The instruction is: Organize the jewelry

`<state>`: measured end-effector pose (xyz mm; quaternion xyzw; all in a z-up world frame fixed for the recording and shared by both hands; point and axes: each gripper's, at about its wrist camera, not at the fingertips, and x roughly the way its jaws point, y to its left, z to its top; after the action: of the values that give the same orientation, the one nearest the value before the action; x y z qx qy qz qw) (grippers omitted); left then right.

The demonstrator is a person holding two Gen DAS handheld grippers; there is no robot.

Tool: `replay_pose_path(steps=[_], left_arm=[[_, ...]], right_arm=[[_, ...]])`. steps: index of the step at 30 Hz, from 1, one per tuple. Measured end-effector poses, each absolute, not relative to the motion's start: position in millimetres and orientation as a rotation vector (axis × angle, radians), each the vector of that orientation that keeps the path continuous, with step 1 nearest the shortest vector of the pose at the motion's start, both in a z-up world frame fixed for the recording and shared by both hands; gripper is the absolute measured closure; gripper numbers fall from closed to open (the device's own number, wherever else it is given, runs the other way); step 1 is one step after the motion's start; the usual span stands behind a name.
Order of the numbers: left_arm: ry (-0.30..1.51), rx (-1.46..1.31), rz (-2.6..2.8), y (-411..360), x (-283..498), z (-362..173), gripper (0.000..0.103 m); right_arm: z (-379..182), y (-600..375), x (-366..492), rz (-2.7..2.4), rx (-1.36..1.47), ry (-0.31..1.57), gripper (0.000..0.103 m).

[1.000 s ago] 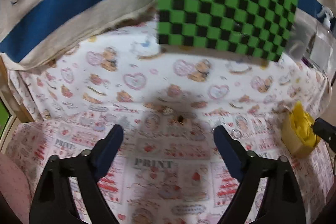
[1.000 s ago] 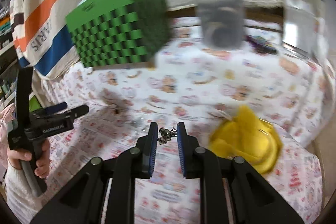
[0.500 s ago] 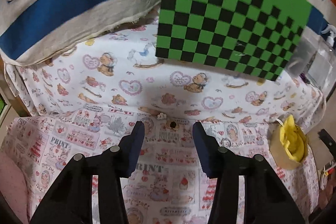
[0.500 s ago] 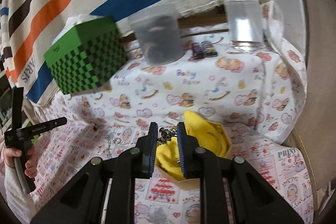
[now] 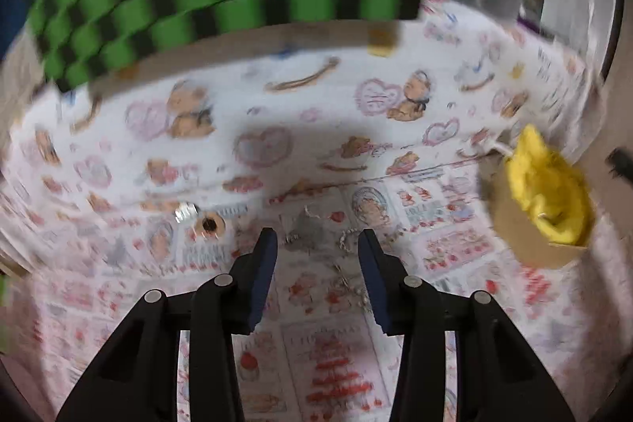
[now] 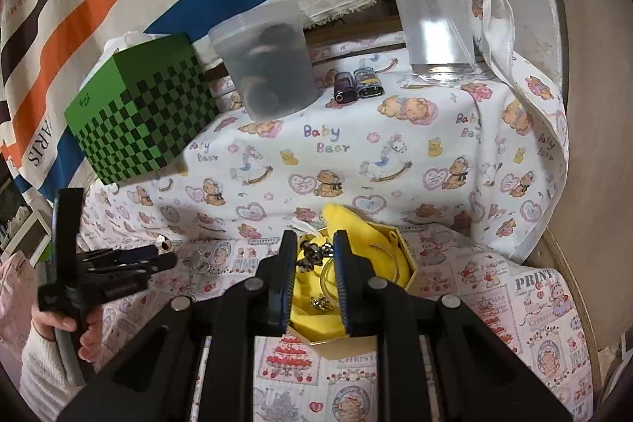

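Right now a dark beaded jewelry piece [image 6: 309, 252] sits between the parted fingers of the right gripper [image 6: 314, 256], whether pinched or let go I cannot tell, above the yellow-lined box [image 6: 395, 265] near the front table edge. Left gripper [image 5: 314, 244] is released, fingers apart around a silvery chain [image 5: 348, 240] lying loose on the printed cloth [image 5: 455, 244], with 2 small earrings [image 5: 198, 218] just left of it. Bare cloth runs back to the green checkered box [image 6: 142, 113], frosted tub [image 6: 273, 66] and clear bottle [image 6: 431, 10] at the rear.
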<state>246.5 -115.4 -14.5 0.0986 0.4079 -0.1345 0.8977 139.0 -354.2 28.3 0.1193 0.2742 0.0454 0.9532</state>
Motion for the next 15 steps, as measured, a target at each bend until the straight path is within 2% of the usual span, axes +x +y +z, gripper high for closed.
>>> replay_pose_path(steps=[5,12,15], left_arm=[[0.945,0.16,-0.337,-132,258,-27,0.065],[0.996,0.165,-0.284,-136,272,-42,0.08],[0.99,0.175,-0.274,-137,273,-44,0.081]], right_arm=[[23,-356,141,0.077,0.25,0.579,0.086],[26,-365,139,0.068,0.282,0.572,0.086],[27,-365,138,0.076,0.281,0.572,0.086]])
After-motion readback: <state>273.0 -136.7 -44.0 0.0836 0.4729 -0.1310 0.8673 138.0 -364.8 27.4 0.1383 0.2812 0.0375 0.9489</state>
